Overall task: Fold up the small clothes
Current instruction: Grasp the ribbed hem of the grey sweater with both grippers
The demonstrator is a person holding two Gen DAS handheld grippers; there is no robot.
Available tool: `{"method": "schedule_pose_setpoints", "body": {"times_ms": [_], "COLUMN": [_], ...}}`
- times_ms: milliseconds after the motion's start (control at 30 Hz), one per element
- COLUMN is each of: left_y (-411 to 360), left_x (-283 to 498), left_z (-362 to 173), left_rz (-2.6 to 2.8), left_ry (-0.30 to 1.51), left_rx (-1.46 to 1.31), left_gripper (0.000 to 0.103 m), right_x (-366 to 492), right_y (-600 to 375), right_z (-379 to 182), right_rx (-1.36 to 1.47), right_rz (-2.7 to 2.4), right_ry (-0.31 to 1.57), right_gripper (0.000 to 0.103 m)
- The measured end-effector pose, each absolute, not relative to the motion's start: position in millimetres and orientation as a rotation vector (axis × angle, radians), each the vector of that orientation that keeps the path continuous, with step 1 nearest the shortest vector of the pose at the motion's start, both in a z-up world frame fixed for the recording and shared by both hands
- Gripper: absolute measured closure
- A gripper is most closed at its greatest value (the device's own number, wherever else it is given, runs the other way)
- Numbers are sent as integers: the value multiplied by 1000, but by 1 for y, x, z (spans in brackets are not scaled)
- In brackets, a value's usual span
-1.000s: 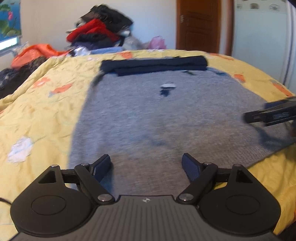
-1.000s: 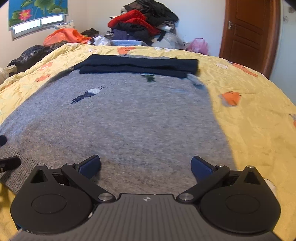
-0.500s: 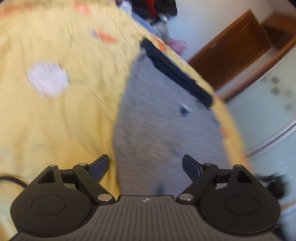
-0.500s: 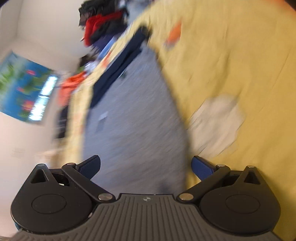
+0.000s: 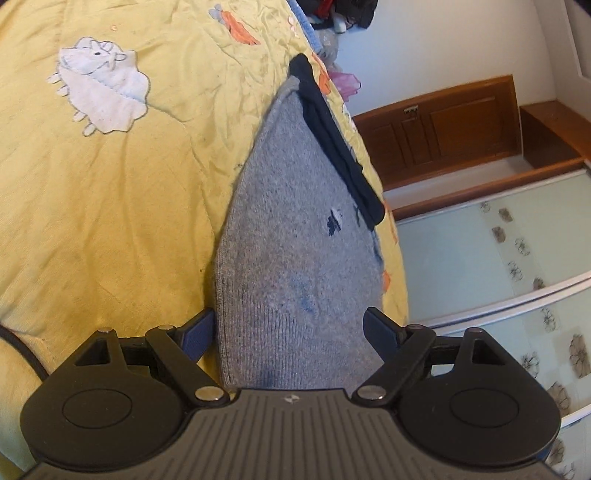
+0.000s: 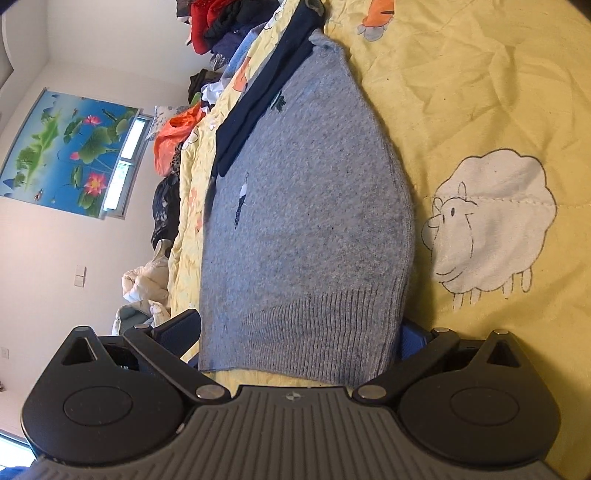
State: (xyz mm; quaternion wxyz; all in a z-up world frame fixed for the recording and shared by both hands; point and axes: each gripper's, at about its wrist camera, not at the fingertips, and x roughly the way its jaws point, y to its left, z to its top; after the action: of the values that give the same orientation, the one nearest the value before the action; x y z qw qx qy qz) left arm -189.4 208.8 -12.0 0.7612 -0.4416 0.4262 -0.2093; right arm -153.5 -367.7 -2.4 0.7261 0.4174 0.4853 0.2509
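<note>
Sweater (image 5: 295, 258) in grey knit lies flat on the yellow bedspread (image 5: 110, 221), its ribbed hem at the near edge, a folded navy garment (image 5: 340, 155) across its far end. Left gripper (image 5: 290, 328) and right gripper (image 6: 299, 336) each straddle a hem corner, fingers wide apart, pads not pressing the knit

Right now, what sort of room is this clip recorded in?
Most likely a bedroom at home. A grey sweater lies on a bed's yellow quilt printed with sheep, a pile of clothes sits at the far end, and a wooden door stands beyond.
</note>
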Motion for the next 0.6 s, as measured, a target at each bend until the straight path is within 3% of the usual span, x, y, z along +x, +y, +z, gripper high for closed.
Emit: {"method": "schedule_pose_setpoints", "body": {"times_ms": [133, 200, 233, 267, 300, 333, 367, 600], "left_y": [199, 199, 200, 201, 203, 205, 207, 198], "left_x": [-192, -195, -196, -196, -195, -195, -194, -185], "left_z": [-11, -12, -13, -15, -18, -21, -22, 4], "left_rz": [-458, -433, -413, -392, -371, -364, -368, -414], "left_ry": [929, 934, 943, 962, 986, 1001, 1006, 1005], "left_rx": [-913, -878, -861, -845, -836, -842, -846, -732], "left_gripper": [24, 53, 62, 82, 96, 97, 97, 98], "right_x": [-151, -154, -156, -158, -159, -161, -160, -166], "right_y": [-365, -367, -366, -366, -366, -365, -367, -373], "right_z": [-2, -2, -2, -2, -3, -6, -10, -17], "right_rx": [910, 900, 894, 884, 861, 833, 814, 867], "right_rz": [558, 557, 546, 534, 515, 485, 450, 477], "right_ry": [1069, 1057, 1049, 1048, 1059, 1084, 1104, 1073], "right_gripper": [0, 3, 10, 19, 50, 82, 94, 93]}}
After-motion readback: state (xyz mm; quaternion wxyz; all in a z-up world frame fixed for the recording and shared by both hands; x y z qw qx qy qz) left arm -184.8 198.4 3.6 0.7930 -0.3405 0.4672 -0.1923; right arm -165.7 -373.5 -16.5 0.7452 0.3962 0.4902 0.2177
